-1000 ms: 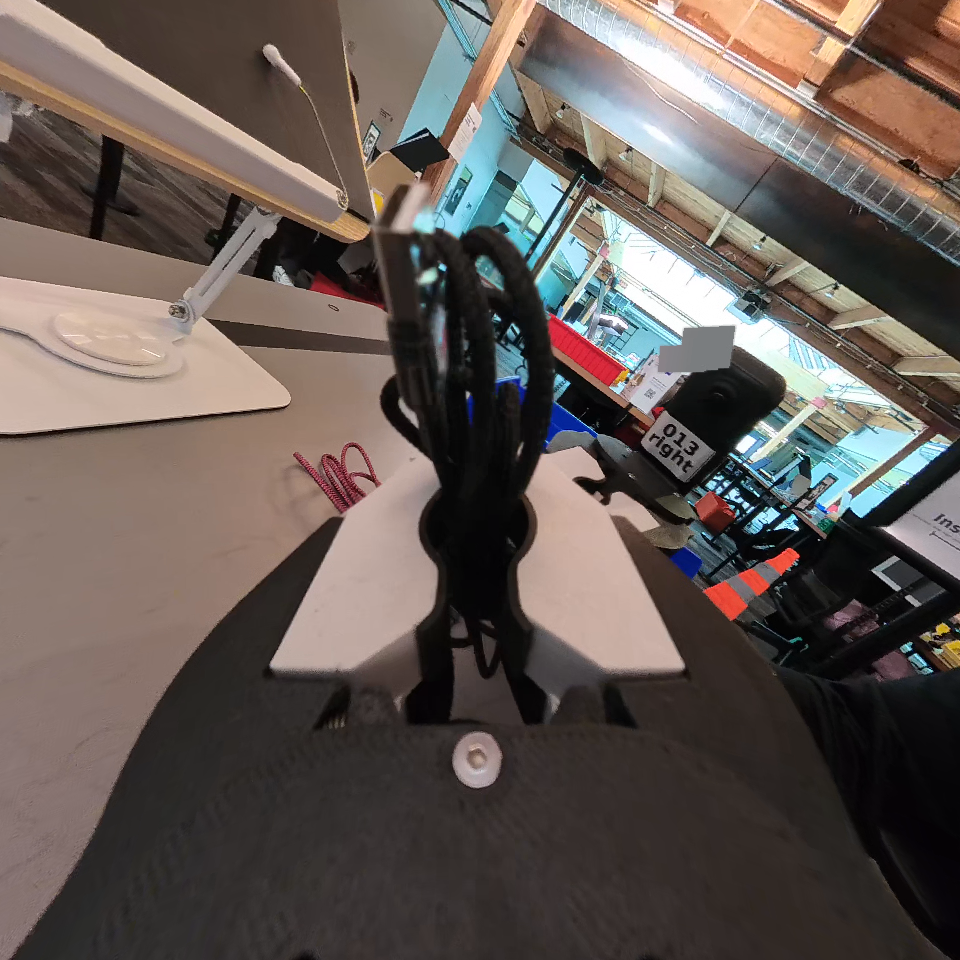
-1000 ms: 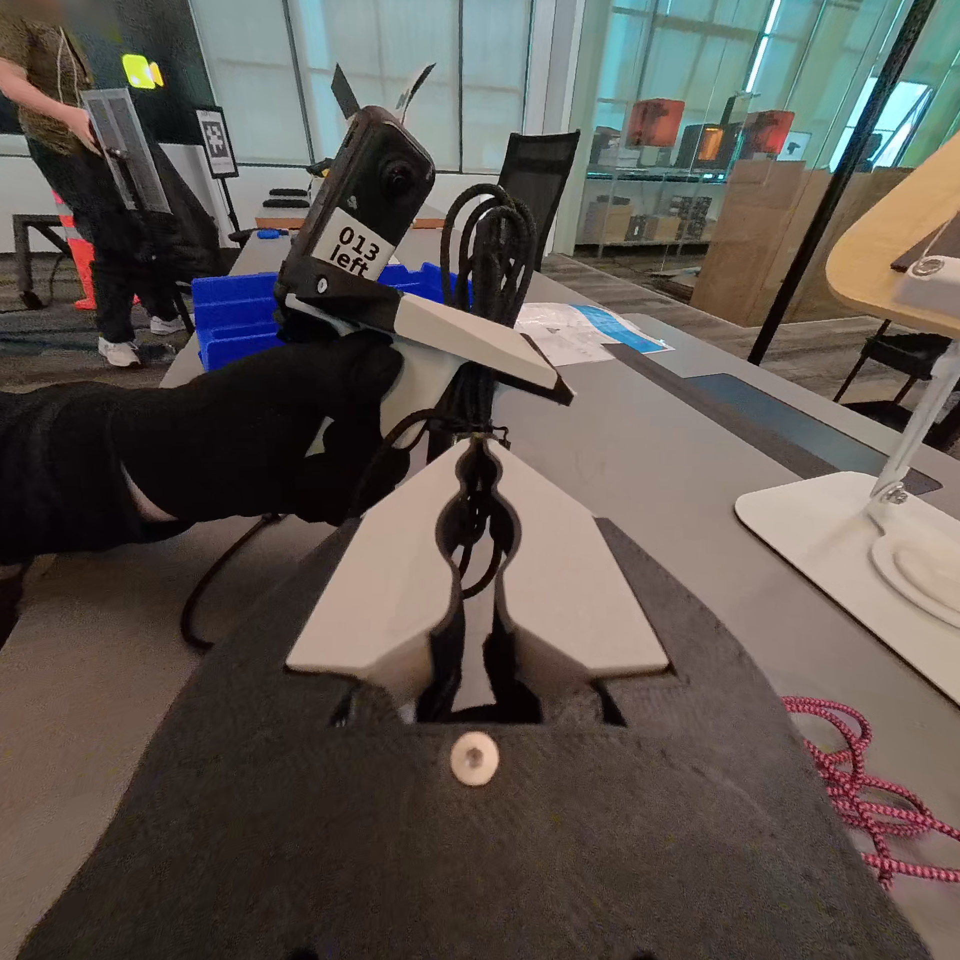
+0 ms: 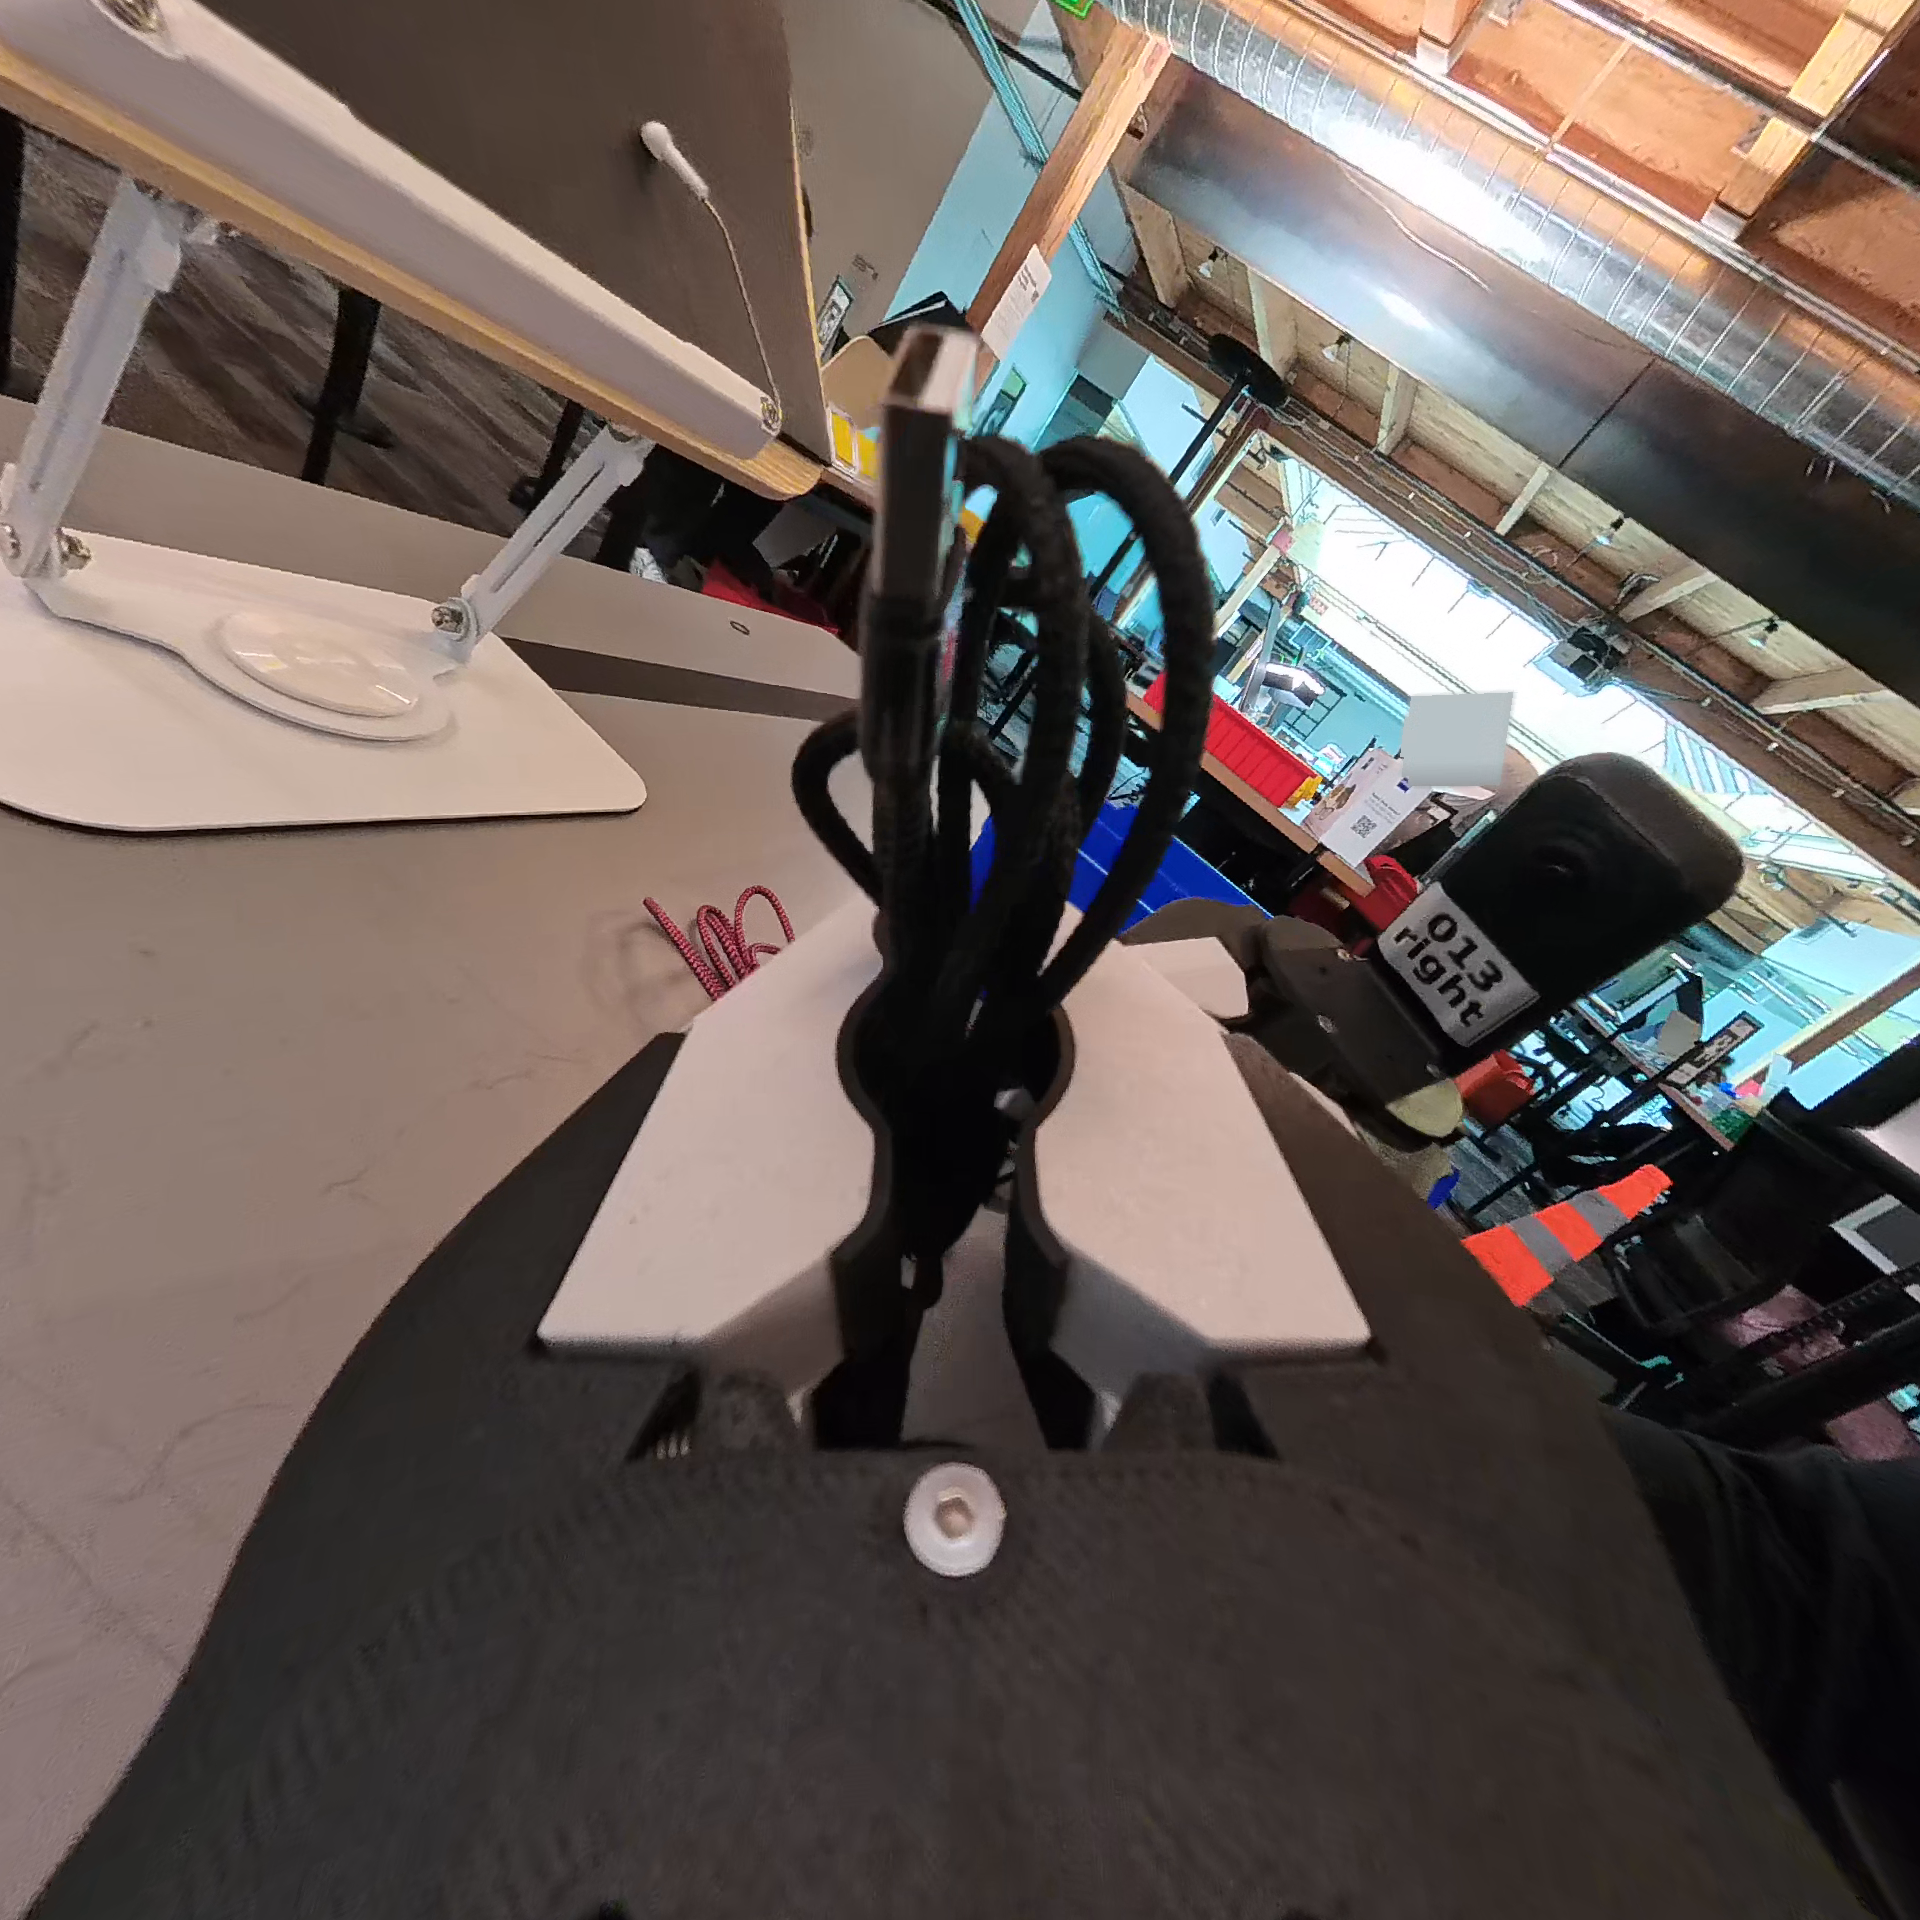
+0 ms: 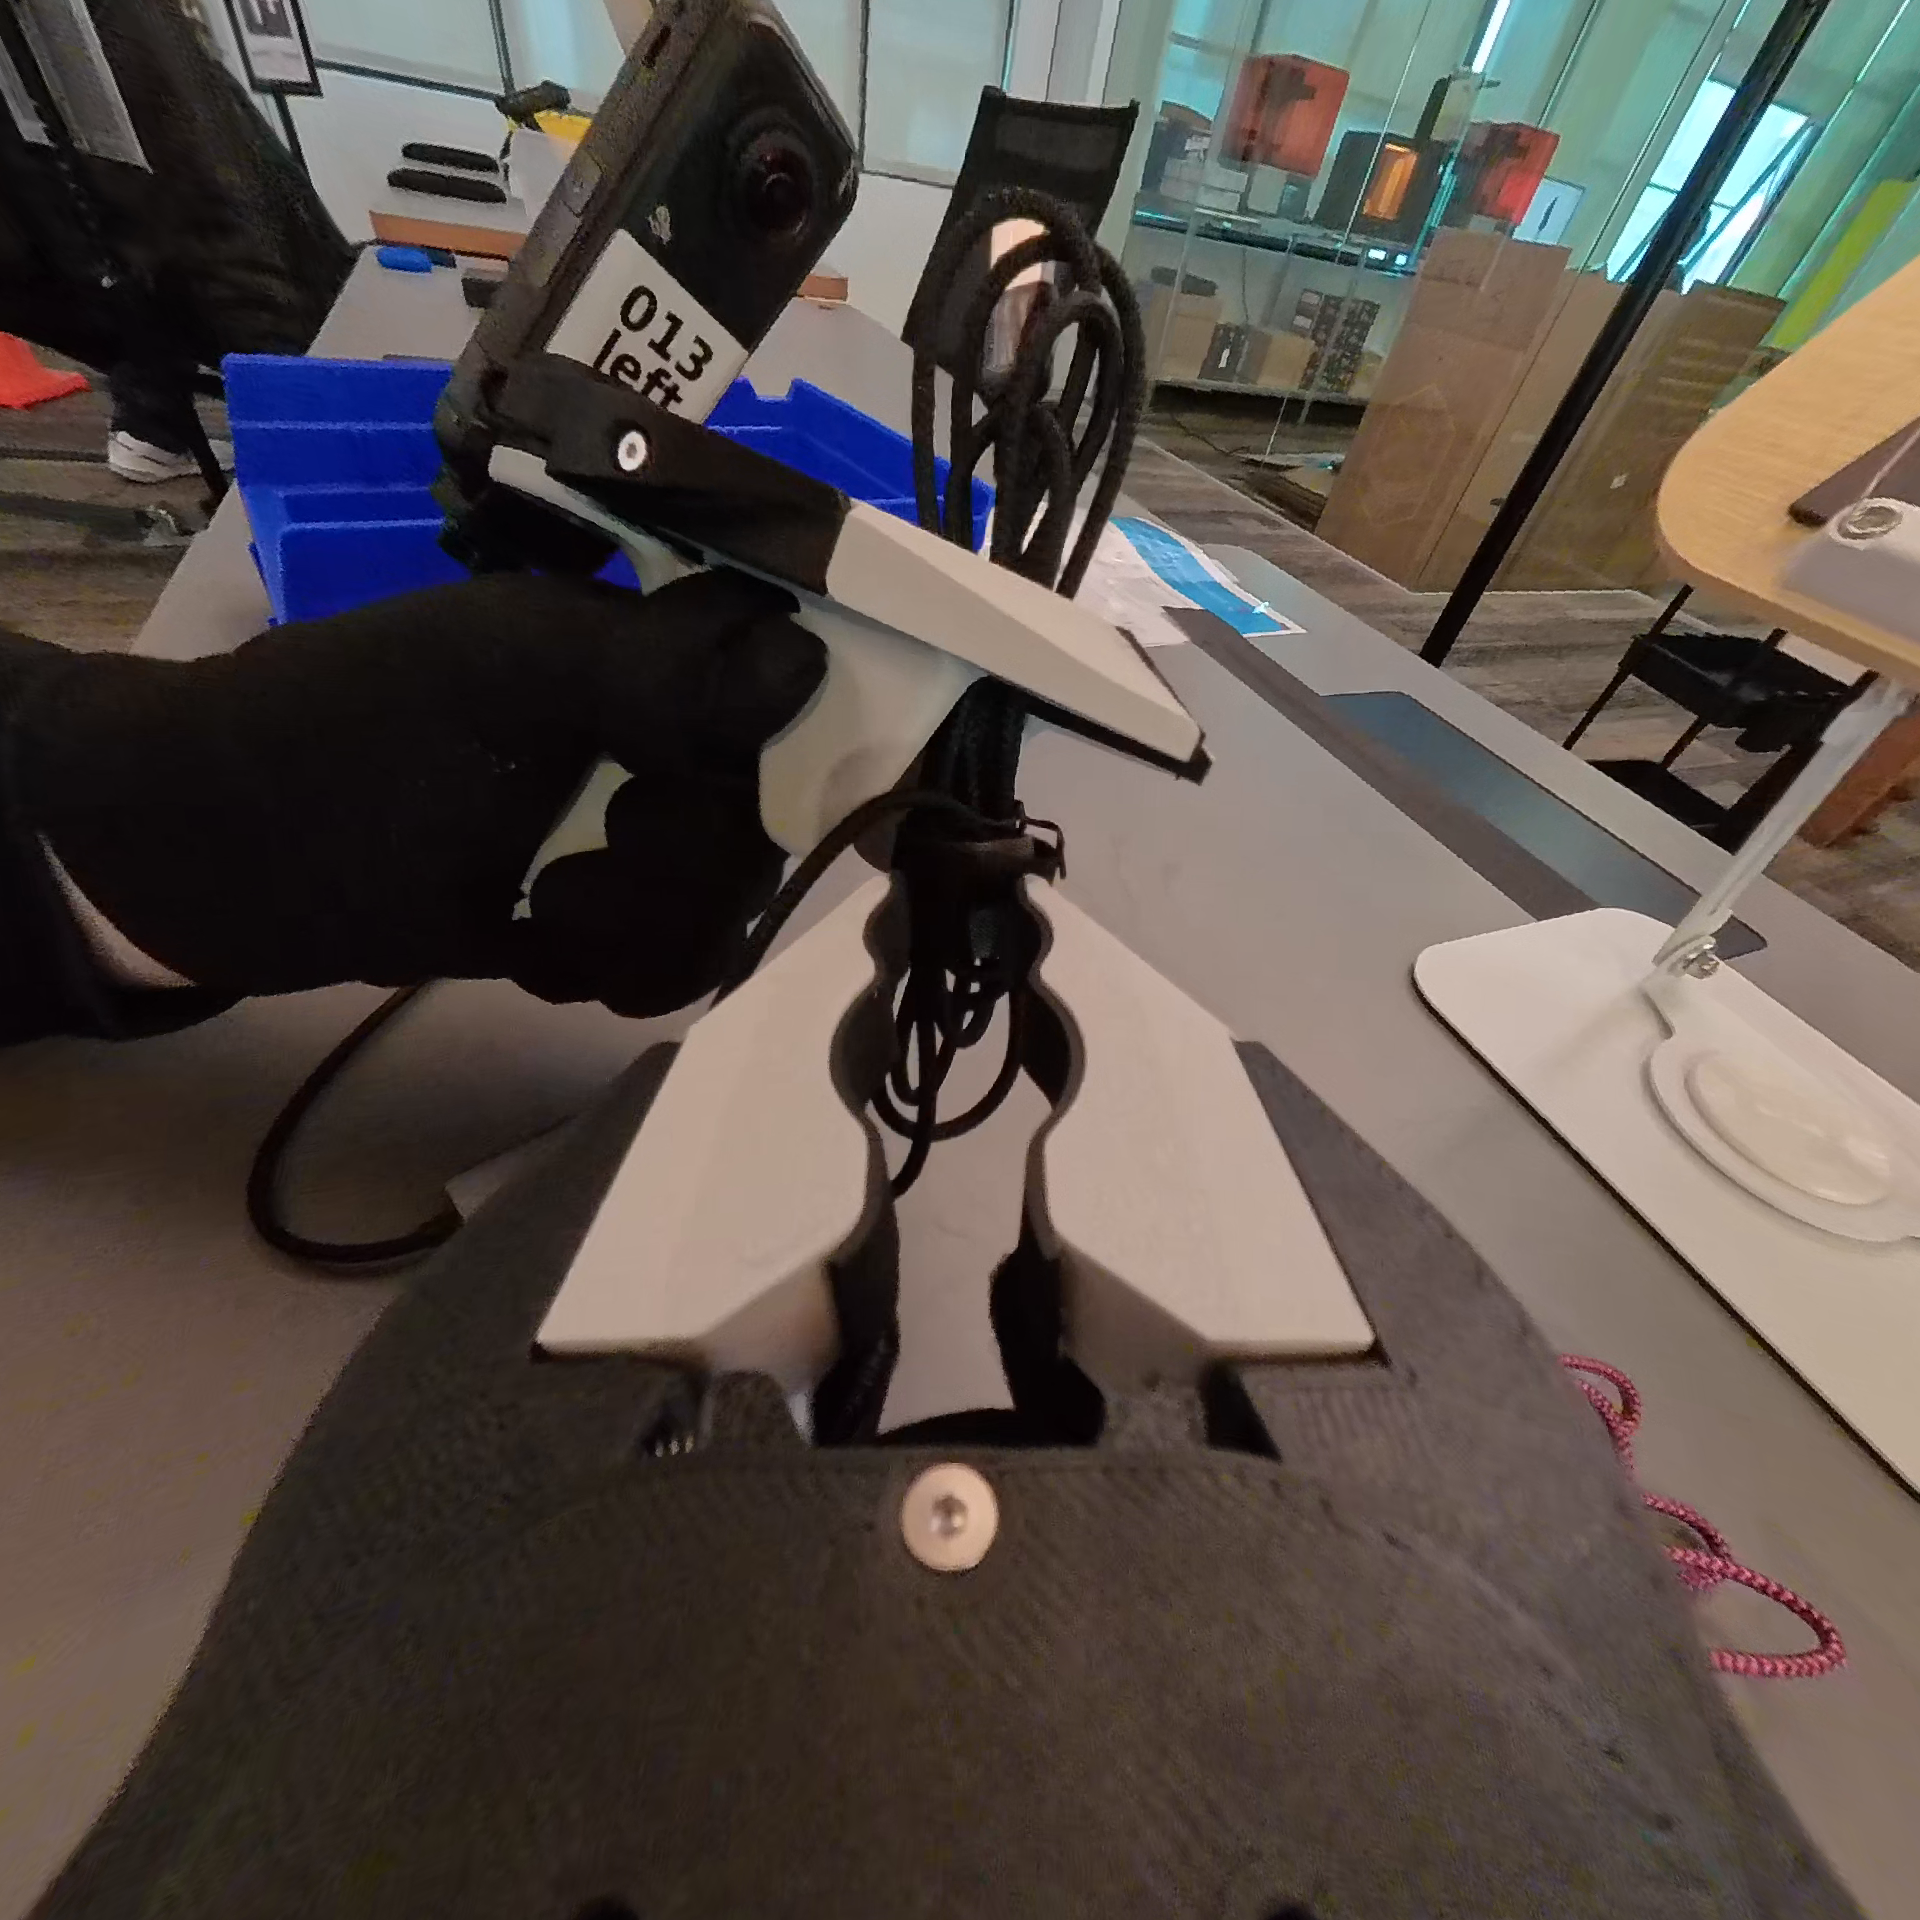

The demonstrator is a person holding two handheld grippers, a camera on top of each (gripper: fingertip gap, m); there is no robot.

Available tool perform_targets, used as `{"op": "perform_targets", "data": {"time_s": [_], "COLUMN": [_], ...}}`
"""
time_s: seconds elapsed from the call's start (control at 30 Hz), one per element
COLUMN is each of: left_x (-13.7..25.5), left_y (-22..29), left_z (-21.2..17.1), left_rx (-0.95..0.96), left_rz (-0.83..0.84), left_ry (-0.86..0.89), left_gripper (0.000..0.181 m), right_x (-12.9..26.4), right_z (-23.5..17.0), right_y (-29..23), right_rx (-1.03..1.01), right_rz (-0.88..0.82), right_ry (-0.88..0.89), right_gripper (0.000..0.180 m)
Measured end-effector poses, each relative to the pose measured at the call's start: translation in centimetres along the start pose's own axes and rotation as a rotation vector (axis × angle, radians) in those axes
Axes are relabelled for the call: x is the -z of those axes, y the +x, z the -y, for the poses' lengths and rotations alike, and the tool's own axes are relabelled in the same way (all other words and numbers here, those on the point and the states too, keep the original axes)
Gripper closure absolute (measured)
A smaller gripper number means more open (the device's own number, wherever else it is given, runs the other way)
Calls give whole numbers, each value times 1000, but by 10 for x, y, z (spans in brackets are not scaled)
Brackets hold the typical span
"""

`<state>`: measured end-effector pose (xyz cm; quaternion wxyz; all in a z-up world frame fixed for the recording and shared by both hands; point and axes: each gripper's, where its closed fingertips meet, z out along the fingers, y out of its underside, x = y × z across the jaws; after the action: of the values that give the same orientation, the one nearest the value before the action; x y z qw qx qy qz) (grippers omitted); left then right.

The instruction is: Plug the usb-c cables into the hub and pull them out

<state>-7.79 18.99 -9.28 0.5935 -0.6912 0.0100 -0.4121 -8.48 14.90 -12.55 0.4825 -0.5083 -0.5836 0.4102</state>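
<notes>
My left gripper is shut on a black braided cable bundle and holds it upright above the grey table. A metal-tipped plug sticks up from the bundle. In the right wrist view a black-gloved hand holds the left gripper, and the bundle rises above it. My right gripper has its tips on either side of the bundle's strap, jaws partly apart, thin loops hanging between them. No hub is in view.
A white stand base sits on the table, and it also shows in the right wrist view. A red-pink braided cable lies near it. A blue bin stands behind the hand. A black cable trails on the table. Tip to tip, the grippers are about 5 cm apart.
My right gripper's jaws stand wider apart than before and its tips now flank the strap. Both grippers have come closer together; the left one still holds the bundle.
</notes>
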Motion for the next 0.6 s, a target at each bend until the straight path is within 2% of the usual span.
{"op": "perform_targets", "data": {"time_s": [0.6], "left_x": [1], "left_y": [-1], "left_z": [1], "left_rx": [1], "left_rz": [0], "left_ry": [3], "left_gripper": [169], "right_x": [3], "right_z": [1], "right_y": [1], "right_rx": [3], "right_rz": [-22], "right_ry": [-11], "right_gripper": [168]}}
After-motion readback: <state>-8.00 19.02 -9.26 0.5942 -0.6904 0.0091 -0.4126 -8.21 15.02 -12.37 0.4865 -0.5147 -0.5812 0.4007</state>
